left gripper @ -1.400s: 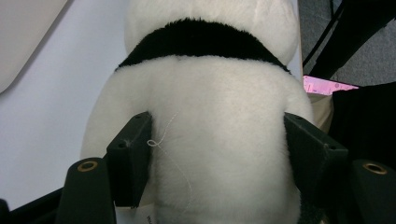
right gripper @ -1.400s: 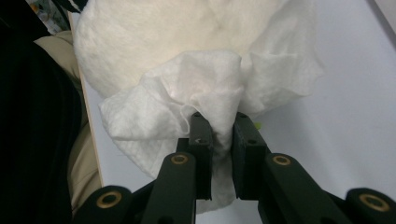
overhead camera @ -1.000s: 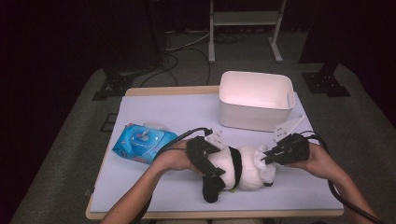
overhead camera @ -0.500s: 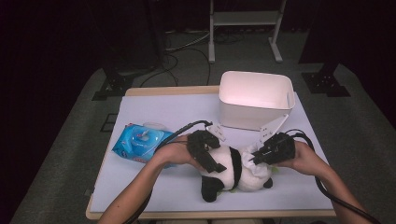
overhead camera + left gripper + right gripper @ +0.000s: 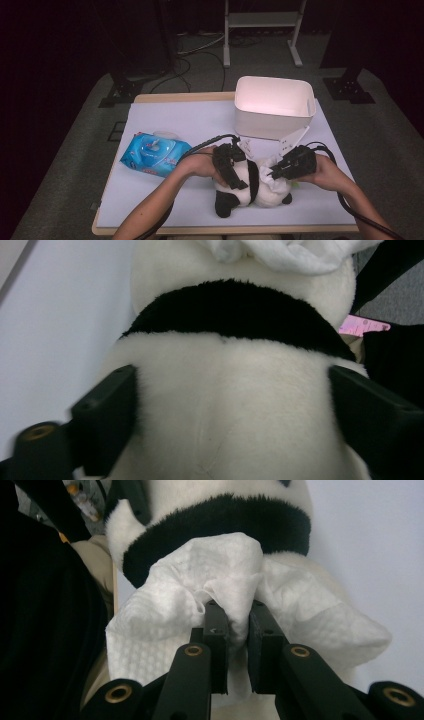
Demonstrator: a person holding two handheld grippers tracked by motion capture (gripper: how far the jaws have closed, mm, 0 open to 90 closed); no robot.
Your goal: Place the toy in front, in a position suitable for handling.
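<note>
Your left gripper (image 5: 234, 170) has just been opening and closing, and its jaws straddle the toy panda's (image 5: 250, 187) white body, wide. Your right gripper (image 5: 280, 170) pinches a white wipe (image 5: 220, 580) against the panda, which lies near the table's (image 5: 165, 120) front edge.

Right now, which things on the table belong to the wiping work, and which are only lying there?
In use:
- panda plush toy, between the wide left claw jaws
- white wipe, pinched by the right claw against the panda

Lying about:
- blue wipes pack
- white bin
</note>
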